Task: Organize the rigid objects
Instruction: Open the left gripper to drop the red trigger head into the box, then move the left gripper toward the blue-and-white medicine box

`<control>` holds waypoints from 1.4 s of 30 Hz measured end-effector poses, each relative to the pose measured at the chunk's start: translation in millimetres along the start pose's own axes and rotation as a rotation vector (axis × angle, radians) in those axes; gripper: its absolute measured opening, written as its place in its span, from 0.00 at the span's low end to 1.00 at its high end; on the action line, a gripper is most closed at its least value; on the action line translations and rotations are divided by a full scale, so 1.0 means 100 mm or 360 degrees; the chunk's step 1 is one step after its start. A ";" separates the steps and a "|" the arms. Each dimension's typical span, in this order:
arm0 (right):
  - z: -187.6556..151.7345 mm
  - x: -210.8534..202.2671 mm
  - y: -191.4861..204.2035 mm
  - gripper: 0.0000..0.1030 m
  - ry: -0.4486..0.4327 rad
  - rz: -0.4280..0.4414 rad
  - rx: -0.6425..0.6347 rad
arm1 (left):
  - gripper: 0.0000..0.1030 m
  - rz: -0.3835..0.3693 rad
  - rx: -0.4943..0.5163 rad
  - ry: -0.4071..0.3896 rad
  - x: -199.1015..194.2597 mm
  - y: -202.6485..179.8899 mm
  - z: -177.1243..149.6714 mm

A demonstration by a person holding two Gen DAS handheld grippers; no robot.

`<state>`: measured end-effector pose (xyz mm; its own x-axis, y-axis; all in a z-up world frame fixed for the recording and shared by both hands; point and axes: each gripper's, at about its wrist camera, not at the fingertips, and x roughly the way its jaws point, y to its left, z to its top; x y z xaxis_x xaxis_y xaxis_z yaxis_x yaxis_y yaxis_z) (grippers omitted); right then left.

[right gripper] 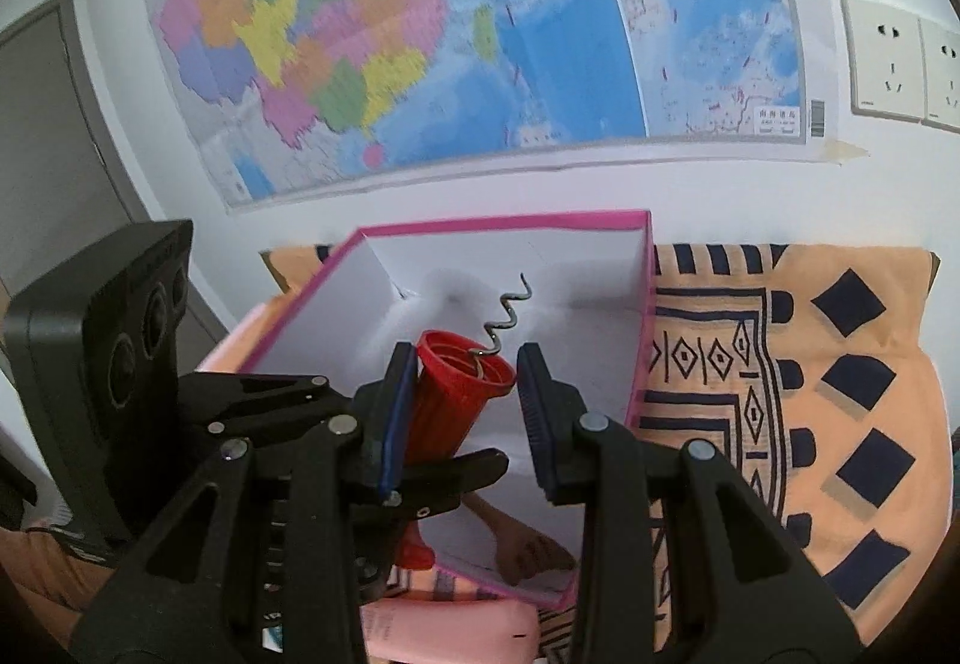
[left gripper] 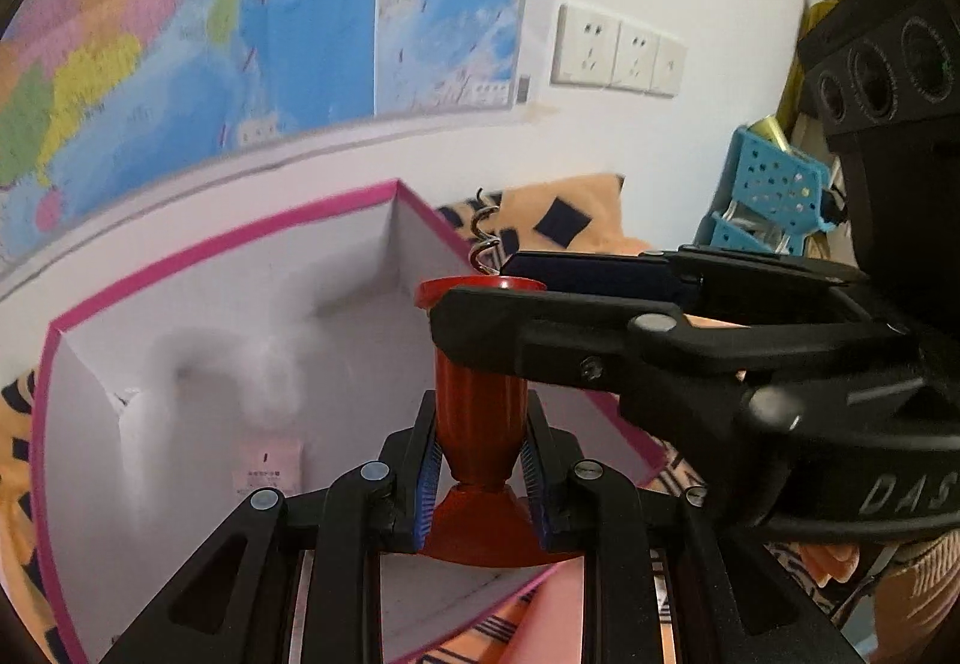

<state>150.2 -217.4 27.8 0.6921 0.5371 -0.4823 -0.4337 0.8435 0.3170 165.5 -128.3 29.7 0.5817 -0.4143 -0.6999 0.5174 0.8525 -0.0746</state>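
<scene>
— Between the left hand-held gripper [left gripper: 480, 475] fingers, what is pinched?
— One red corkscrew [left gripper: 480, 412] is clamped at its narrow waist, above one pink-rimmed box [left gripper: 240, 238].
— And the right hand-held gripper [right gripper: 465, 418]?
— It is spread wide around the corkscrew's flared end; one pad [right gripper: 399, 418] is touched, the other is kept apart.

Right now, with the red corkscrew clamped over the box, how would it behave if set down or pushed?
The corkscrew looks stiff, with ribbed plastic offering grip. Round and flared, it would probably roll in a curve if laid down inside the box. Its bare metal spiral could snag the cloth.
</scene>
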 end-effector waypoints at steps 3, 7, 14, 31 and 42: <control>-0.02 0.14 -0.02 0.36 0.0075 -0.0096 -0.0022 | 0.27 0.0009 -0.0023 0.0050 0.08 0.03 -0.02; -0.05 0.21 -0.04 0.37 0.0126 -0.0177 -0.0040 | 0.31 0.0034 -0.0042 0.0065 0.08 0.06 -0.06; -0.10 0.04 -0.09 0.41 0.0077 -0.0152 0.0031 | 0.32 0.0092 -0.0064 0.0006 -0.13 0.13 -0.15; -1.00 -0.43 0.64 0.42 0.0094 0.0396 0.0036 | 0.54 0.0223 -0.0212 -0.0268 -1.38 0.62 -1.12; -1.51 -0.10 0.91 0.42 0.0334 0.0462 0.0079 | 0.54 0.0299 -0.0471 -0.0133 -1.45 0.89 -1.95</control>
<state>16.7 -144.4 -61.4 0.4084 0.7489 -0.5218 -0.5627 0.6567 0.5021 4.6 70.1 -14.3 0.7049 -0.2559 -0.6615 0.1996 0.9665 -0.1612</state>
